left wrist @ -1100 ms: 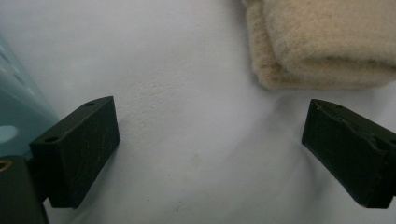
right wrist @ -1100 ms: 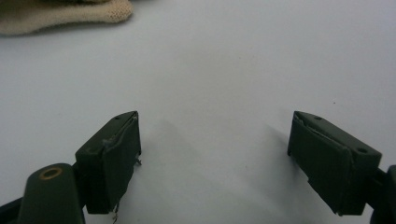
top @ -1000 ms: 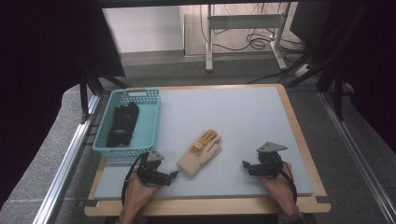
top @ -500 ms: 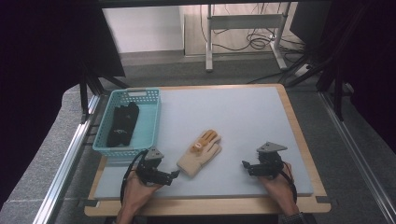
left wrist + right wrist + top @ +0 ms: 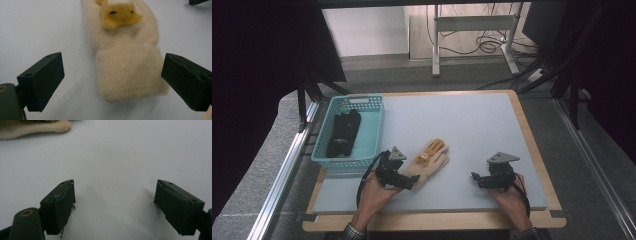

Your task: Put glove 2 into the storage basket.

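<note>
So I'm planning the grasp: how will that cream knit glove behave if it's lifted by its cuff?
The glove looks like soft, fuzzy knit lying flat on the table, so it will likely flop and droop from the cuff. It is probably light. The fuzzy surface should grip rather than slip between the open left hand-held gripper jaws.

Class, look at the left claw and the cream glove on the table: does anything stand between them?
Nothing visible does. In the left gripper view the glove's cuff end lies on bare table straight ahead of the left claw, whose jaws stand wide open. The blue basket sits off to one side.
</note>
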Demonstrator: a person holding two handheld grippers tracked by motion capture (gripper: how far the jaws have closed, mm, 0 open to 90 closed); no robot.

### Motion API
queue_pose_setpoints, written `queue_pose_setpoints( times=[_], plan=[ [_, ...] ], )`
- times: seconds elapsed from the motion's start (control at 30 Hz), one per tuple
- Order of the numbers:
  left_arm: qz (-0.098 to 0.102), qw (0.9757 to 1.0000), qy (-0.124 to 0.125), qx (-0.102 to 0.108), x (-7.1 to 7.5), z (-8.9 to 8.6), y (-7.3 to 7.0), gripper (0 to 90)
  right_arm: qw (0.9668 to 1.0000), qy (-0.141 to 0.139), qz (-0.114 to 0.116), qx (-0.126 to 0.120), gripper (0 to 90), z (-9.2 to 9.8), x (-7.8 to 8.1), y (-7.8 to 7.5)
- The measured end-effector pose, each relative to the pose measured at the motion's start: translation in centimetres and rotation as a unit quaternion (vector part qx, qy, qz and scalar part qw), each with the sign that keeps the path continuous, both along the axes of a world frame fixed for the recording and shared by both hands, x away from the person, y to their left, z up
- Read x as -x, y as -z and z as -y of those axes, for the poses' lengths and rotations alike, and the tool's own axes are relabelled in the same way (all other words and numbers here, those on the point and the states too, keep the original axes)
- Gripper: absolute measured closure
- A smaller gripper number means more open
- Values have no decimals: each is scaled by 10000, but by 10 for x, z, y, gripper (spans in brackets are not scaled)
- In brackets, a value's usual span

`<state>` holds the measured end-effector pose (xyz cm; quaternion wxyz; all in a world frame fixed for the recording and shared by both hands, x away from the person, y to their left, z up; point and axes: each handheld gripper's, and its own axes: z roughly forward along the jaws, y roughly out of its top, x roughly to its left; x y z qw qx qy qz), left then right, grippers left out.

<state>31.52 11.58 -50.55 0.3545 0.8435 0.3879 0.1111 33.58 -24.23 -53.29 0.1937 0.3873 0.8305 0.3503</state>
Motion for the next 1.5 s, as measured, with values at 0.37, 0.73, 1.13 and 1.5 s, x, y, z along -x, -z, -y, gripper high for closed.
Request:
queue_pose_setpoints(
  times=[0.37,0.73,1.13,1.5],
  plan=[
    [-126,9997,72,-174,-25,27,6,21,10000,3,-9,-11,164,0,0,0],
    [-273,9979,140,-567,-38,55,21,23,10000,3,-15,-19,164,0,0,0],
    [-374,9971,186,-637,-34,57,17,433,10000,-1,-13,-15,164,0,0,0],
    [-459,9977,181,-473,-39,49,6,550,10000,2,-10,-12,164,0,0,0]
  ],
)
